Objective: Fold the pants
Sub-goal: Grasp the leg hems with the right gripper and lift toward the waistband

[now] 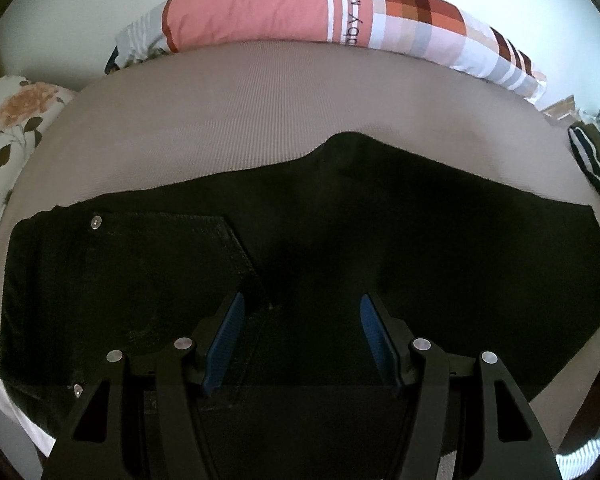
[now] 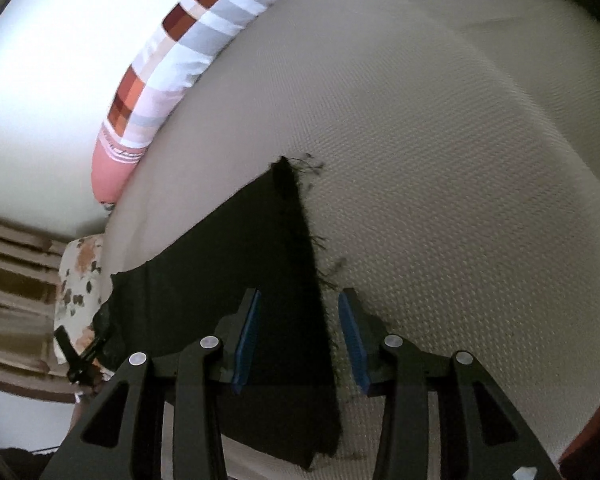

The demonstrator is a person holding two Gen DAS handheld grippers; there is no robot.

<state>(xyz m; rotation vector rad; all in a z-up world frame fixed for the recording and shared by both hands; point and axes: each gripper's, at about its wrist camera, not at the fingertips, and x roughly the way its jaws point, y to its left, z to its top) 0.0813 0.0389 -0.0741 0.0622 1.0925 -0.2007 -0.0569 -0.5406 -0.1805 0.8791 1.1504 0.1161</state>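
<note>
Black pants lie flat across a beige bed cover, folded lengthwise, with the waist and a back pocket at the left. My left gripper is open just above the pants, near the pocket's right edge. In the right wrist view the pants' frayed leg hem runs between the jaws. My right gripper is open and straddles that hem, low over the cover.
A long pink and checked pillow lies along the far edge of the bed and shows in the right wrist view. A floral pillow is at the left. Striped dark cloth lies at the right edge.
</note>
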